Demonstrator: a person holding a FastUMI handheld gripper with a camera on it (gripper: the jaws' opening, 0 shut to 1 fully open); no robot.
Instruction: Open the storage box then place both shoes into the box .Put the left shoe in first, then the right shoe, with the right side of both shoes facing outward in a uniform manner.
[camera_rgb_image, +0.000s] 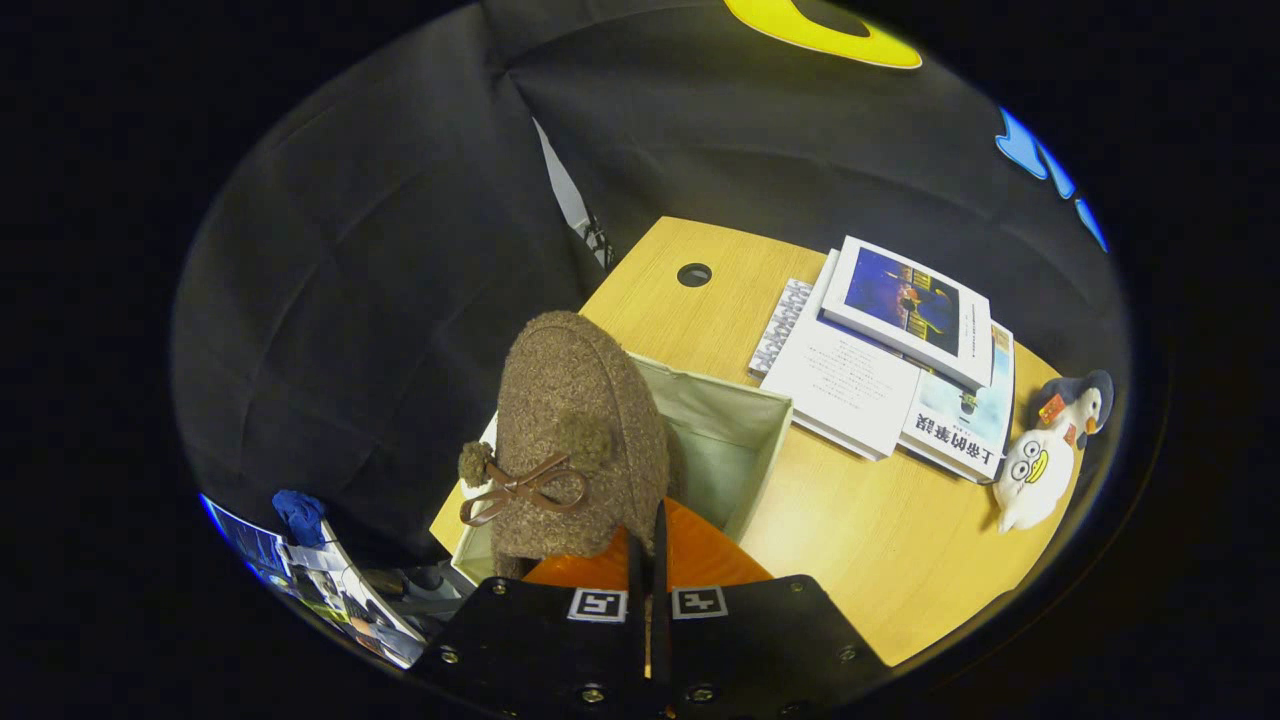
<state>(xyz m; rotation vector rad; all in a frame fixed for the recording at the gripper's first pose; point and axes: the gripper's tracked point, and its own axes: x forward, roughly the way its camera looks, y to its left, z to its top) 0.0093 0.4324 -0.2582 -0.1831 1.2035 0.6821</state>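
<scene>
Shoe (575, 430): one in view, brown fuzzy fabric with a bow and two pom-poms, held up just ahead of the fingers, toe pointing to 12 o'clock and bow side facing the camera. Gripper (648, 545): fingers drawn nearly together, the slit between them very narrow; they appear to pinch the shoe's rear edge at its 5 o'clock side, though the contact itself is partly hidden by the shoe body. Storage box (735, 430): one, pale fabric, open top, standing on the table directly beyond and below the shoe, its far corner toward 2 o'clock from the shoe; the shoe hangs over the box's near-left part. Interior of the box as far as visible is bare lining. Table (860, 540): one, light wood, with a round cable hole (694, 274) at 12 o'clock from the box. Books (895, 370): stack of about three, at 2 o'clock from the box, apart from it. Plush toy (1050, 455): one, white duck-like figure, at 3 o'clock beyond the books, just beside them.
</scene>
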